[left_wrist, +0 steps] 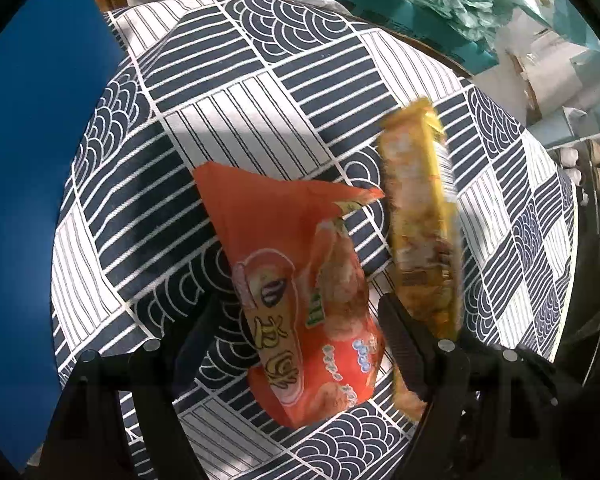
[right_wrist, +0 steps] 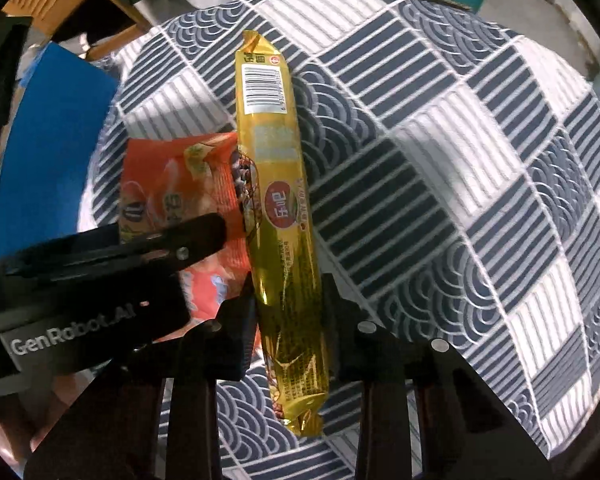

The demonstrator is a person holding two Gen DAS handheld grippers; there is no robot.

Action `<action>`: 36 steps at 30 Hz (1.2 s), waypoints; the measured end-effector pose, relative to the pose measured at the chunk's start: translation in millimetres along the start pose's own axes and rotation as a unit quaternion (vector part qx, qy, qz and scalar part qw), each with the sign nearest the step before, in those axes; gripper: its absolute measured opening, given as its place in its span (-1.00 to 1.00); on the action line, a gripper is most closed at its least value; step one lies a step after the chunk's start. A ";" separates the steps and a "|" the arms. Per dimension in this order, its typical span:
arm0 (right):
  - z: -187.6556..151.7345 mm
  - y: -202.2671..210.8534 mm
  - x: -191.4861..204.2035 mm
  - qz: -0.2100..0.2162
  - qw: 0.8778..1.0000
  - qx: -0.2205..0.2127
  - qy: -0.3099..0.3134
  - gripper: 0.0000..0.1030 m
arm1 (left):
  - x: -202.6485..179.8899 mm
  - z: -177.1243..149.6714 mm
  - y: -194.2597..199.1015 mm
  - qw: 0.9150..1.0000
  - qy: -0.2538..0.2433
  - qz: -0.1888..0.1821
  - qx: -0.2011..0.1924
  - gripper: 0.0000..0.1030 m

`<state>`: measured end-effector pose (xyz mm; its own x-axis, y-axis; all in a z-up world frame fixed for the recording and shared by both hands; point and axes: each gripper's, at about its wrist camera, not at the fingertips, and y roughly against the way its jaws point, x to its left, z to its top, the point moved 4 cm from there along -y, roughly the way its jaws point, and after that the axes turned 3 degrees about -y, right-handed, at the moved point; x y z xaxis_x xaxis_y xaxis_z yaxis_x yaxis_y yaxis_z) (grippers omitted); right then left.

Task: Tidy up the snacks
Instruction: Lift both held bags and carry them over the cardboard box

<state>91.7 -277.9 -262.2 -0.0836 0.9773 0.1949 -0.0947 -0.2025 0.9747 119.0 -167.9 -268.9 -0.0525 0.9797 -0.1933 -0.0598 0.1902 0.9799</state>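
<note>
**Patchy daylight, fisheye bending, motion blur**

Both views are lit by uneven daylight: bright patches and soft shadows are spread across the cloth (left_wrist: 260, 92). Glare is seen on the yellow pack (right_wrist: 278, 200) in the right view, where its barcode is sharp. In the left view the same pack is smeared by motion blur. Straight lines are bent towards the rims, and the corners are blacked out.

Left gripper (left_wrist: 300, 328) grips orange snack bag (left_wrist: 300, 300) at frame center, above patterned cloth (left_wrist: 260, 100). Blurred yellow snack pack (left_wrist: 419, 216) just right of it.
</note>
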 end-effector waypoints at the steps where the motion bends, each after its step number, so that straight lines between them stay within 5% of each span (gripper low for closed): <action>1: -2.7 1.3 -5.5 -0.017 1.000 -0.002 0.000 -0.48 | -1.7 0.1 -0.7 1.000 0.000 -0.001 0.000 0.59; 8: -19.7 11.3 -44.9 -0.076 0.997 -0.007 -0.026 -0.48 | -18.6 7.0 -7.0 1.000 -0.012 0.013 -0.007 0.70; 18: -8.0 6.6 -74.7 -0.032 0.999 -0.023 -0.038 -0.43 | -38.5 7.5 -23.7 0.997 -0.043 0.065 -0.010 0.77; 20: -1.7 3.2 -78.2 -0.032 0.999 -0.023 -0.033 -0.42 | -36.3 5.8 -20.0 0.997 -0.041 0.067 -0.025 0.61; 22: 3.6 -3.3 -74.8 -0.037 0.999 -0.023 -0.025 -0.42 | -35.4 4.3 -14.7 0.996 -0.046 0.070 -0.036 0.24; 25: 6.0 -6.9 -69.9 -0.038 0.999 -0.026 -0.024 -0.41 | -35.6 5.2 -10.9 0.996 -0.056 0.052 -0.037 0.07; 36: 4.9 5.8 -57.0 -0.060 0.997 -0.043 -0.027 -0.48 | -11.6 -4.6 16.8 0.996 -0.072 0.027 -0.050 -0.16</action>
<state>100.8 -334.4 -267.1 -0.0132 0.9962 0.0861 -0.1857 -0.0871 0.9787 114.0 -176.3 -250.4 0.0843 0.9886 -0.1249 -0.1600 0.1372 0.9775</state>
